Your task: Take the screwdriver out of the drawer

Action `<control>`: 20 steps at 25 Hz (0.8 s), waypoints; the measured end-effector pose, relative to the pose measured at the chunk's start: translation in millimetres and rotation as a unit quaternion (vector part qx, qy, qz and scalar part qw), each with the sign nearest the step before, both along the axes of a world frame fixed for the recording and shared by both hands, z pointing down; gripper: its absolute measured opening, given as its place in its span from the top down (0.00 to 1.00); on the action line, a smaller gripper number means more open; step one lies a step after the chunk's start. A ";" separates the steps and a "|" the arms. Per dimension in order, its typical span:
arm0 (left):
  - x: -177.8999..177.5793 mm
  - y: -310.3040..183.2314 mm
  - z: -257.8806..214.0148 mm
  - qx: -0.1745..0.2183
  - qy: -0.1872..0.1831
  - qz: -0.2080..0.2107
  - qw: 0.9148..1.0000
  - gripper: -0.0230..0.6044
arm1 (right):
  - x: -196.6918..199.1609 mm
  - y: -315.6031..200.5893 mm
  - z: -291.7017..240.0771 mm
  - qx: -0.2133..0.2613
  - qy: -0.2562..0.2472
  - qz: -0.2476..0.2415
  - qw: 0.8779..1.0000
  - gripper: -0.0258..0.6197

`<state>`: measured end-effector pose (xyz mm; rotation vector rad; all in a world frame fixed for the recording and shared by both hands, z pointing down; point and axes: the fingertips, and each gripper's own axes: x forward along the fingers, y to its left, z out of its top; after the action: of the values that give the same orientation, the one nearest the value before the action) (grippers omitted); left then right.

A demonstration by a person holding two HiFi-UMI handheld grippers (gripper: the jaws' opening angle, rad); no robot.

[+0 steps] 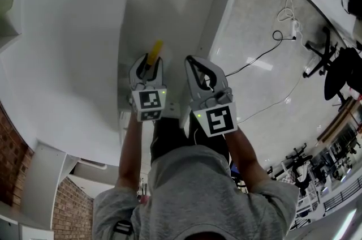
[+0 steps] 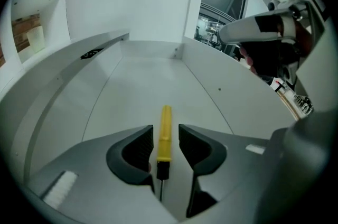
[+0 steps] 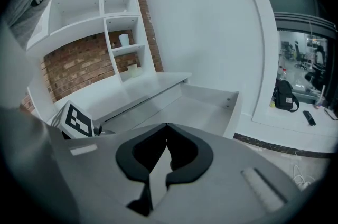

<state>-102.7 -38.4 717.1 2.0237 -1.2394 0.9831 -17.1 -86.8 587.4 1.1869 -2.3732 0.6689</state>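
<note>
A screwdriver (image 2: pixel 165 132) with a yellow handle and a black collar lies flat on the floor of the open white drawer (image 2: pixel 158 75). My left gripper (image 2: pixel 166 129) hangs over it, open, one jaw on each side of the handle, with a narrow gap on both sides. From the head view, the yellow handle (image 1: pixel 156 47) sticks out beyond the left gripper (image 1: pixel 149 60) inside the drawer (image 1: pixel 169 1). My right gripper (image 1: pixel 190 59) stays beside it to the right, shut and empty; its tips (image 3: pixel 167 125) meet above the drawer (image 3: pixel 211 104).
The drawer's right wall (image 1: pixel 223 7) borders a shiny tiled floor with cables (image 1: pixel 277 35) and an office chair (image 1: pixel 334 72). White shelves against a brick wall (image 3: pixel 119 22) stand left of the drawer. The left gripper's marker cube (image 3: pixel 78 120) sits close to the right gripper.
</note>
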 end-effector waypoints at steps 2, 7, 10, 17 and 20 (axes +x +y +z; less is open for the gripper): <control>0.1 0.0 4.0 -0.007 -0.001 -0.001 1.000 0.70 | 0.1 0.0 -0.4 0.000 -0.002 0.001 1.000 0.96; 1.9 -1.6 11.1 -0.012 -0.002 0.000 1.000 0.72 | 0.6 -0.4 0.0 -0.006 -0.008 0.000 1.000 0.96; 1.7 -1.5 14.1 -0.017 -0.006 -0.002 1.000 0.74 | 0.8 -1.0 -0.2 -0.007 -0.012 0.001 1.000 0.96; -0.7 -4.3 16.3 -0.016 -0.024 -0.002 1.000 0.82 | -0.4 -0.5 0.8 -0.012 -0.012 -0.007 1.000 0.96; 0.2 -5.3 17.6 -0.013 -0.022 -0.002 1.000 0.82 | -0.3 -0.4 1.5 -0.012 -0.011 -0.010 1.000 0.96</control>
<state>-102.5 -43.7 734.7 1.9876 -1.2471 1.0429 -17.4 -87.2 588.9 1.1508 -2.3861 0.7053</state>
